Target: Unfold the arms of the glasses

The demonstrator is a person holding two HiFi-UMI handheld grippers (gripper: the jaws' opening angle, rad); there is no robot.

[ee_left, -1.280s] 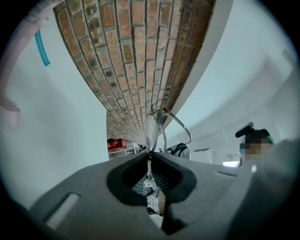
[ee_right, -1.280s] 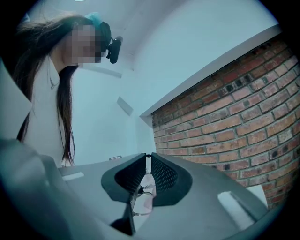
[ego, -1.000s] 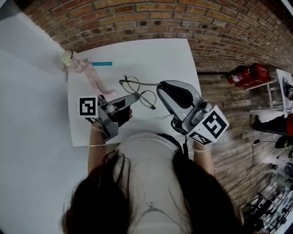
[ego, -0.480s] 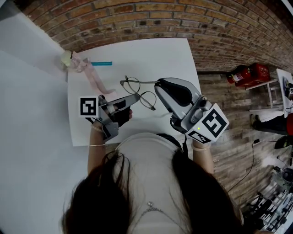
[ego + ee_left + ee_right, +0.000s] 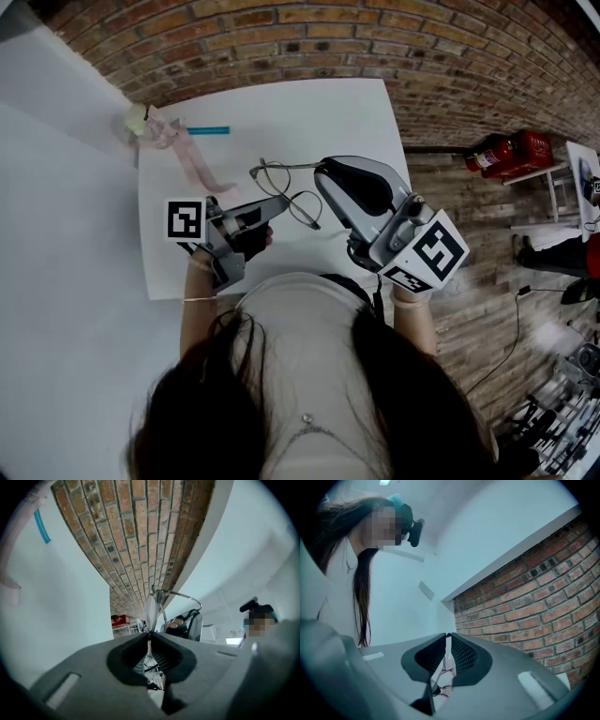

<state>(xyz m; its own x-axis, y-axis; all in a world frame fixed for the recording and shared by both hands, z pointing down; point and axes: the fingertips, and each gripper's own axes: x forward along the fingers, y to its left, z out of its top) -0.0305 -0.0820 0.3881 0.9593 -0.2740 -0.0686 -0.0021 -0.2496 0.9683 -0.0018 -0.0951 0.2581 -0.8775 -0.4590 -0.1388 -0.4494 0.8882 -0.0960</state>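
Observation:
The thin wire-framed glasses [image 5: 279, 183] are held above the white table [image 5: 319, 112] between both grippers. My left gripper [image 5: 284, 202] is shut on the frame by one lens, and the lens [image 5: 152, 607] stands edge-on just past its jaws in the left gripper view. My right gripper [image 5: 321, 170] is shut on the end of one arm [image 5: 298, 167], which runs from the frame to its tip. In the right gripper view, a thin metal piece [image 5: 443, 671] shows between and below the closed pads [image 5: 461, 654].
A pink ribbon [image 5: 194, 161], a teal pen [image 5: 208, 130] and a small pale object [image 5: 138, 120] lie at the table's far left corner. A brick wall [image 5: 375, 37] stands behind the table. A red fire extinguisher [image 5: 507, 153] lies on the wooden floor to the right.
My right gripper has shifted slightly left and away with the arm's end. The glasses and my left gripper have drifted a little to the right.

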